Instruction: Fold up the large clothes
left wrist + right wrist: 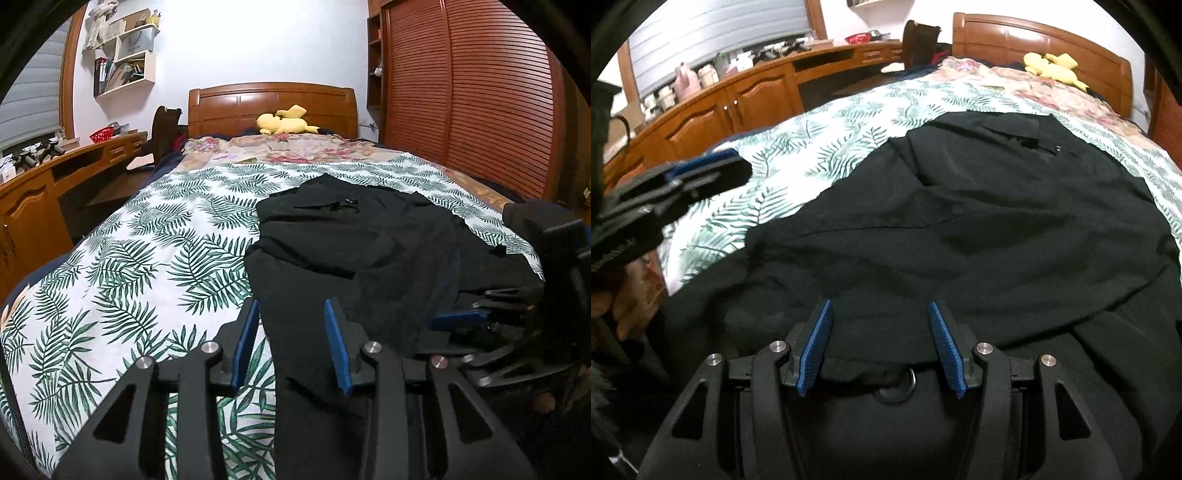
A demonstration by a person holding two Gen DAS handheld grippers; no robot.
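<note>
Black garment [351,240] lies spread on the leaf-print bedspread [147,258], centre to right of the left wrist view, near edge hanging toward you. Your left gripper [291,343] hovers at its left edge, jaws apart, nothing between the pads. Your right gripper [881,343] sits over the near hem at lower centre, jaws apart; whether cloth is pinched, you cannot tell. Judged soft, limp, light, likely to sag and bunch. Take hold at hem corners or a seam, both layers, not mid-panel.
</note>
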